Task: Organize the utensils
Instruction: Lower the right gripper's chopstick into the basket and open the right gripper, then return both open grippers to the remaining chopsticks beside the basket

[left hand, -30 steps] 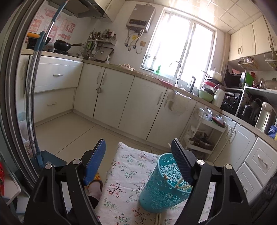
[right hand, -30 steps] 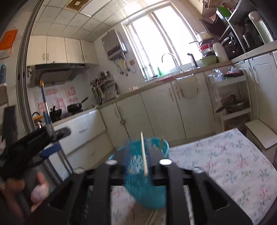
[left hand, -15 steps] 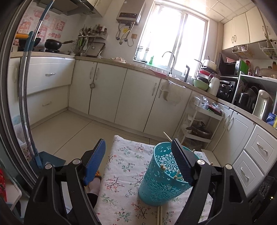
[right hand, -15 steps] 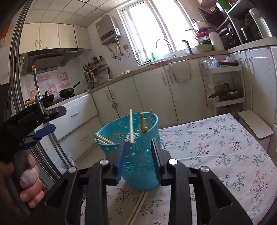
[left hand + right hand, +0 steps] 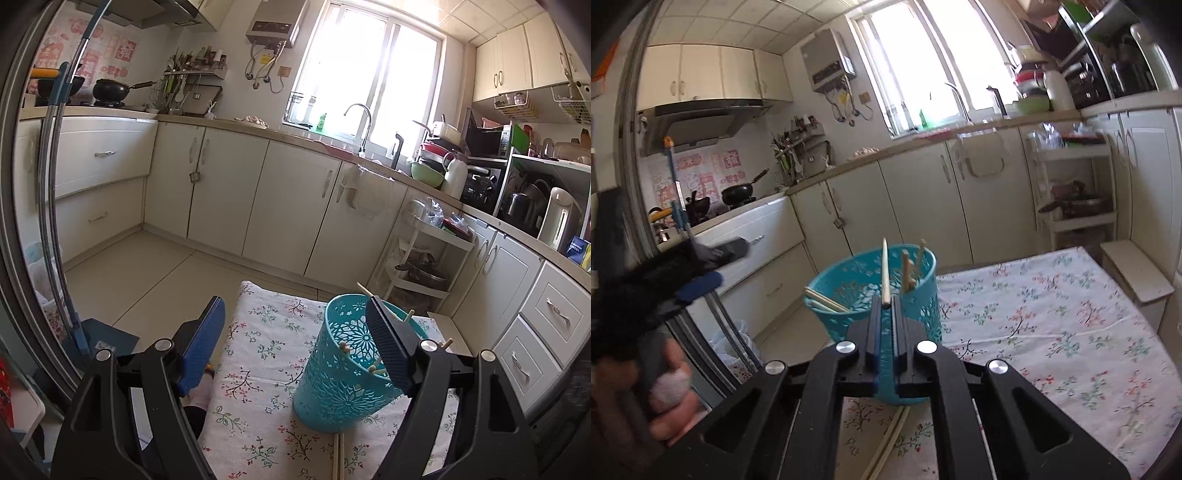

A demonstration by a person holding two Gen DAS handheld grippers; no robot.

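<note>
Tabletop [image 5: 1071,332], covered with a flowered cloth, lies under and ahead of both claws. On it a blue plastic basket [image 5: 857,291] stands directly in front of the right claw [image 5: 885,306], just past its tips; in the left wrist view the same basket sits behind the right-hand finger of the left claw [image 5: 295,332], tilted a little.

Several chopsticks already lean inside the basket. Two more loose chopsticks [image 5: 886,446] lie flat on the cloth below the right claw, near the basket's foot.

Right claw: its jaws have just been closing and now stand together, clamped on one chopstick [image 5: 885,273]. The stick stands nearly upright out of the tips, its top level with the basket rim.

Left claw: jaws wide apart, gripping nothing. It hangs beside the basket; contact with the wall cannot be told.

Step in hand, as judged: one stick picked up, about to go into the basket. Next move calls for carrying the stick over the rim, tipping it inward, then letting go. The loose pair remains to be collected.
</note>
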